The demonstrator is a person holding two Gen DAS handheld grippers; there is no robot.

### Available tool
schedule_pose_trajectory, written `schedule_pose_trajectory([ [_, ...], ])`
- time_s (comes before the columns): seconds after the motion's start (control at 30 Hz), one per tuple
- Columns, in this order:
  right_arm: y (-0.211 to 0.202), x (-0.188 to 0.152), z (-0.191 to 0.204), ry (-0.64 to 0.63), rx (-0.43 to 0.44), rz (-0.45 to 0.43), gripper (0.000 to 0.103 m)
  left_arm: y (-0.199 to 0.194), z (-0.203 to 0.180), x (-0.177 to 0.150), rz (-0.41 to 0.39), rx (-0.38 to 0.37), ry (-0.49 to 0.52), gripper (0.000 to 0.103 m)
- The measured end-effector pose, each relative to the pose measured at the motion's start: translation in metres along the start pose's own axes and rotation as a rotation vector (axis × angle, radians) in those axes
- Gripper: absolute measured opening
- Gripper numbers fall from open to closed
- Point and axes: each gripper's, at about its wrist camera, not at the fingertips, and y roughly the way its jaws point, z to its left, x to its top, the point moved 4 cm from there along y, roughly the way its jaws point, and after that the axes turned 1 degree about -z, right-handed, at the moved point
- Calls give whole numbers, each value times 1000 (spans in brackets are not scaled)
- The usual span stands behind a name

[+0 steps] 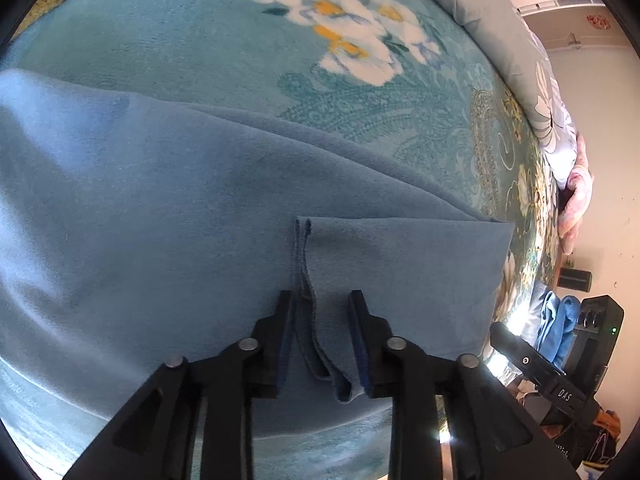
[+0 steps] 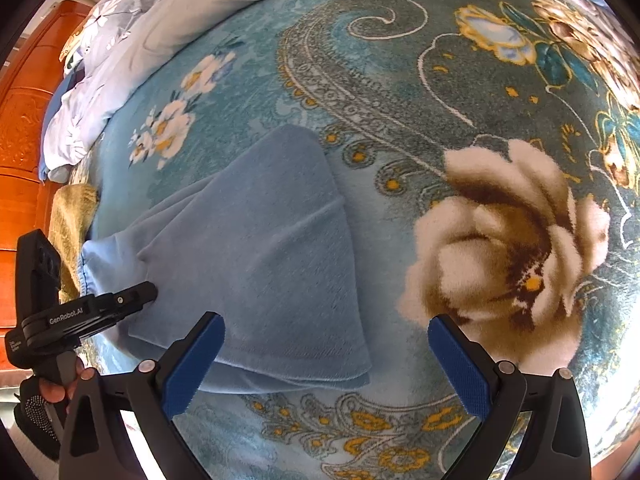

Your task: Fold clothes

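Left wrist view first: our left gripper [image 1: 322,300] stands partly open, a doubled hem of the blue garment [image 1: 168,216] loose between its pads, nothing pinched that we can see. The garment lies spread on the floral blanket [image 1: 192,32].

Right wrist view now: our right gripper [image 2: 326,330] gapes wide and empty above the garment's near corner, with the folded cloth lying flat on the blanket beside a big cream rose [image 2: 508,236].

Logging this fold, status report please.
Left gripper open astride blue garment's hem. Right gripper open, empty. Garment part-folded on floral blanket. Nothing obstructing.
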Motion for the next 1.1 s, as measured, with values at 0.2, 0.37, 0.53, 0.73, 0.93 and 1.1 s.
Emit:
schedule_pose_trajectory([
  [0.2, -3, 5, -1, -1, 6, -12, 103, -10, 6, 2, -55, -76, -42, 3],
  [0.37, -13, 12, 4, -9, 24, -49, 103, -30, 4, 9, -125, -83, -23, 3],
  [0.53, -21, 27, 22, -55, 75, -74, 103, -20, 9, 12, -93, -48, 12, 3],
  [0.73, -23, 36, 51, -142, 137, -69, 86, -5, 12, 14, -75, -51, -23, 3],
  [0.93, 3, 32, 47, -126, 96, 3, 59, -6, 8, 15, -71, -51, -23, 3],
  [1.1, -2, 32, 44, -105, 97, -3, 60, -20, 3, 12, -78, -63, -8, 4],
])
